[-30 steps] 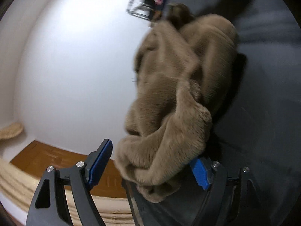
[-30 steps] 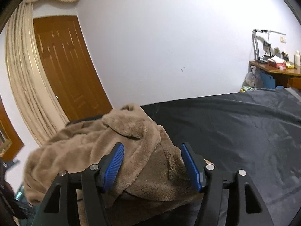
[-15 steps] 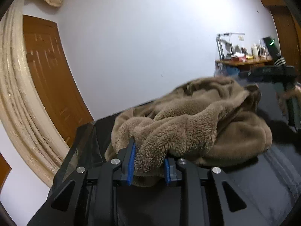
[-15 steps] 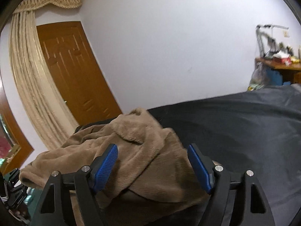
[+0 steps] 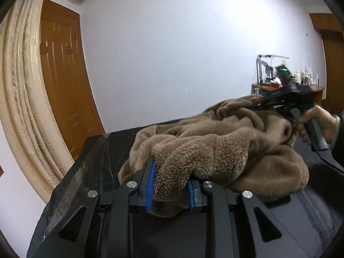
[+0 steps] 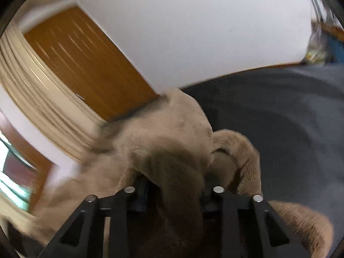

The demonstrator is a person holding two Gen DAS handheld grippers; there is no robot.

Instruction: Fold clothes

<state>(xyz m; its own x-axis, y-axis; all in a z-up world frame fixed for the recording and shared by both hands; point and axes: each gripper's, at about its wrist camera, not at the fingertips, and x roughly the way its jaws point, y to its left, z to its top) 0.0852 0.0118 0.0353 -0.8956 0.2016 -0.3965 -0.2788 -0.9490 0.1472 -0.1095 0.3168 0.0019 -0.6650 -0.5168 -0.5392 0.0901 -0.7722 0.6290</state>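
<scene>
Fingers (image 5: 151, 179) of left gripper (image 5: 169, 186) clamped on fleece (image 5: 215, 150); right gripper (image 6: 172, 191) buried in it, apparently gripping. Bunched on dark surface (image 5: 311, 215). Likely spreading out; needs lifting apart evenly.

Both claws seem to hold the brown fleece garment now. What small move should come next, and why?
Probably lift both claws and draw them apart. The left claw is shut on an edge of the bunched brown fleece garment, the right claw looks closed on another fold, and the garment lies crumpled on the dark cloth-covered surface; spreading it must precede folding.
</scene>
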